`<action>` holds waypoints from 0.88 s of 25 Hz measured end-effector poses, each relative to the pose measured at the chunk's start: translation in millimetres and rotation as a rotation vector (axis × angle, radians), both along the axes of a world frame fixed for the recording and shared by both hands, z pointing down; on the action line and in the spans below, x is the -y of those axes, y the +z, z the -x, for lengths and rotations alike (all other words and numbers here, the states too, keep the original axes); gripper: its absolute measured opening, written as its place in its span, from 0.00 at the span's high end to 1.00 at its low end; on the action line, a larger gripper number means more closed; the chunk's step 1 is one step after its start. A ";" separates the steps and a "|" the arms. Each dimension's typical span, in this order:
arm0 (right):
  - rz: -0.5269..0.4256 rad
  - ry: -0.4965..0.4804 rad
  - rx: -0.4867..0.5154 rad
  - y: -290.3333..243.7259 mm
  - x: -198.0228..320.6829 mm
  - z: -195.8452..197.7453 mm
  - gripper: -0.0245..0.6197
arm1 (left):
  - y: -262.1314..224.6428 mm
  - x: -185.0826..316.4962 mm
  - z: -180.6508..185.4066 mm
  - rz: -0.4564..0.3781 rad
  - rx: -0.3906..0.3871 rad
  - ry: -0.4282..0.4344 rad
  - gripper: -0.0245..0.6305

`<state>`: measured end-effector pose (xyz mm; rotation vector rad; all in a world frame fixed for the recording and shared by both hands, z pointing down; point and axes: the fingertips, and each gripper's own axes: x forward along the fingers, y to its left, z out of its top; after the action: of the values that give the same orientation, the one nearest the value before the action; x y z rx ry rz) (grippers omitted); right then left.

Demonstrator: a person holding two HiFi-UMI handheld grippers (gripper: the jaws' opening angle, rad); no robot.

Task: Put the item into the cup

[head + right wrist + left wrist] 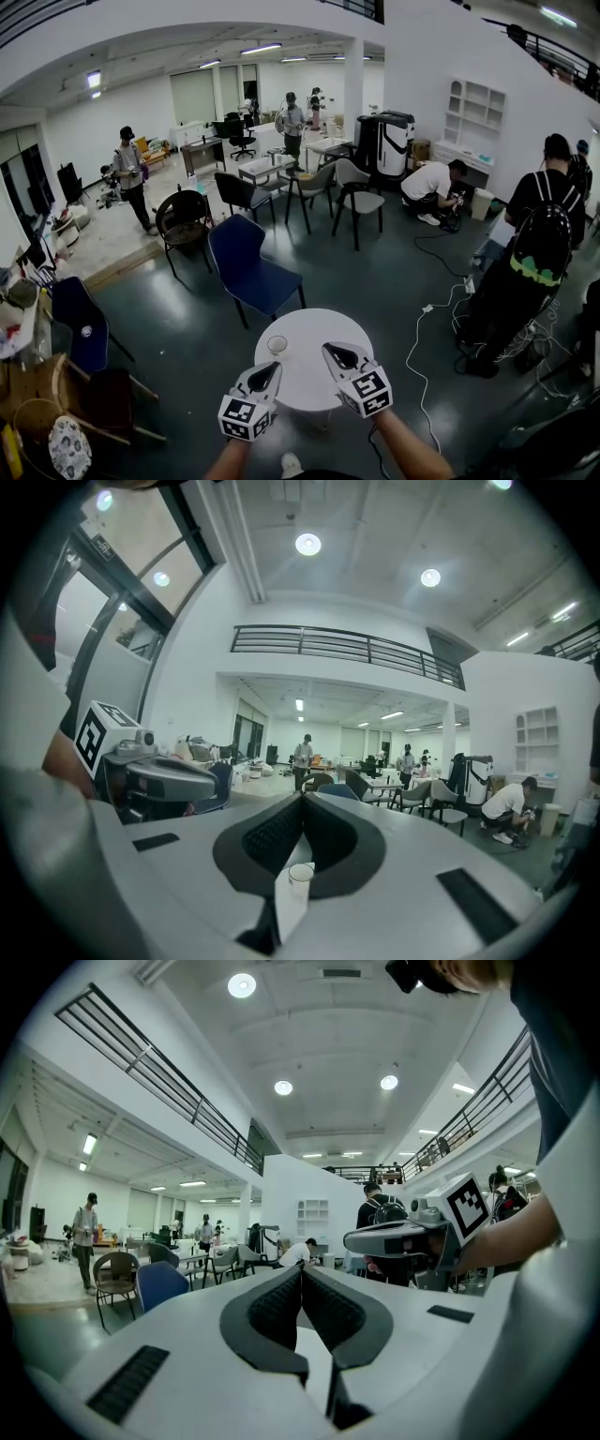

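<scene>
A small clear cup (277, 345) stands on the left part of a round white table (314, 375). I see no other loose item on the tabletop. My left gripper (271, 368) hovers just below the cup, its jaws shut with nothing between them (301, 1271). My right gripper (334, 352) hangs over the table to the right of the cup, its jaws also meeting at the tips (302, 797). In the right gripper view the cup (300, 874) shows through the gap below the joined tips. Each gripper appears in the other's view: the right gripper (412, 1234), the left gripper (159, 778).
A blue chair (246, 262) stands just beyond the table, with more chairs (356, 197) behind it. A person with a backpack (539, 244) stands at the right among white cables (427, 319) on the floor. Cluttered chairs (80, 328) fill the left side.
</scene>
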<state>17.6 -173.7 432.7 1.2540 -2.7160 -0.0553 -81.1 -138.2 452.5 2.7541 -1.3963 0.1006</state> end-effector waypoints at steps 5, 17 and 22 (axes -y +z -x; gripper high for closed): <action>-0.004 -0.003 0.004 2.8 -23.3 -13.6 0.94 | -2.4 -21.2 -10.0 -0.013 0.000 -0.011 0.94; 0.002 -0.024 0.009 6.3 -79.6 -36.5 0.94 | -1.7 -78.1 -29.7 0.000 -0.002 -0.035 0.94; 0.001 -0.035 0.019 9.1 -101.0 -50.9 0.94 | 1.7 -101.4 -42.1 0.004 -0.009 -0.052 0.94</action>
<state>68.5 -72.7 441.8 1.2128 -2.7537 -0.0455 -38.9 -36.8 454.2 2.7093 -1.4634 0.0881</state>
